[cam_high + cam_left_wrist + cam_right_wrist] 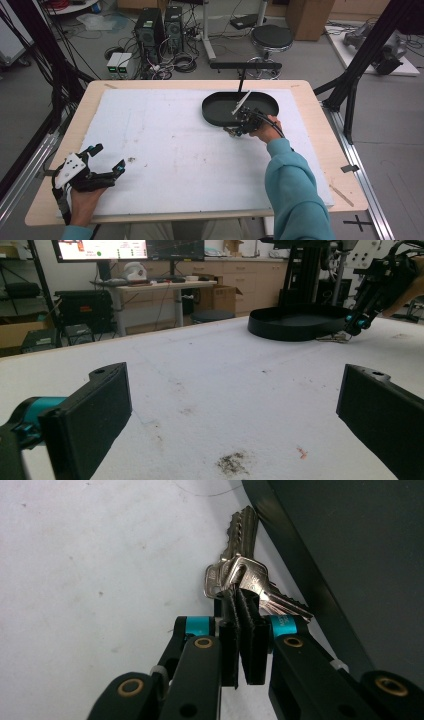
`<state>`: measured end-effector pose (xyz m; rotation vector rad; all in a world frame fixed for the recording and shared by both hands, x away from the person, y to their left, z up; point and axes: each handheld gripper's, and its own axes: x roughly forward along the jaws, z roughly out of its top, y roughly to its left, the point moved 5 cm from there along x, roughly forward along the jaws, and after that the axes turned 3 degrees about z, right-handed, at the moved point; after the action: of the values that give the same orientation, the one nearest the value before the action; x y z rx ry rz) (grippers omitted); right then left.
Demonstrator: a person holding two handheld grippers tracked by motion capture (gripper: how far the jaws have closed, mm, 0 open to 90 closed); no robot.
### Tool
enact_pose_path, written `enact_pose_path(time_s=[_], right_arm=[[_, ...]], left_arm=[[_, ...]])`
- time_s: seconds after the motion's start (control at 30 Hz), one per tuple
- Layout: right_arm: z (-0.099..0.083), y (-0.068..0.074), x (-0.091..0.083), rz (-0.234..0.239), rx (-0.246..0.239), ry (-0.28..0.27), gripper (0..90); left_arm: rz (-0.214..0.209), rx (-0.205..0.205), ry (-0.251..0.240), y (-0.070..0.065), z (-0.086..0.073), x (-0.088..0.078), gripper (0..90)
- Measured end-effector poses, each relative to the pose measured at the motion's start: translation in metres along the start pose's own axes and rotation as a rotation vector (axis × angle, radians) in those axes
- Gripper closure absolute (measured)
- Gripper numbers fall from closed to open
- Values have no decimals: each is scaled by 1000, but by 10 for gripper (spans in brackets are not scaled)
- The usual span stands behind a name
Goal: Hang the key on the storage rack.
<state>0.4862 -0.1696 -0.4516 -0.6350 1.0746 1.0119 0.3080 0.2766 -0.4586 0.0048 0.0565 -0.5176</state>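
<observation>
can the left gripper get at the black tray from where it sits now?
Probably yes, with a long reach. The left gripper sits open at the near left corner of the white mat; bare mat lies between it and the black tray. The right gripper, shut on keys, crowds the tray's near edge.

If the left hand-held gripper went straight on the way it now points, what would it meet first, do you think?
Probably the black tray at the table's far side. Between the open left hand-held gripper and it lies bare white mat, though depth is hard to judge.
</observation>
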Motion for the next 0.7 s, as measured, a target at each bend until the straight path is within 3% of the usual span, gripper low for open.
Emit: enact_pose_path(time_s=[0.3,0.5,0.63,0.7], right_arm=[[0,0,-1,20,43,-7,890],[1,1,-9,53,77,-52,892],[0,0,-18,93,130,-100,893],[0,-2,-24,90,145,-130,894]], left_arm=[[0,0,0,0,0,0,17],[0,0,0,0,0,0,17],[0,2,2,0,0,0,17],[0,-1,1,0,0,0,17]])
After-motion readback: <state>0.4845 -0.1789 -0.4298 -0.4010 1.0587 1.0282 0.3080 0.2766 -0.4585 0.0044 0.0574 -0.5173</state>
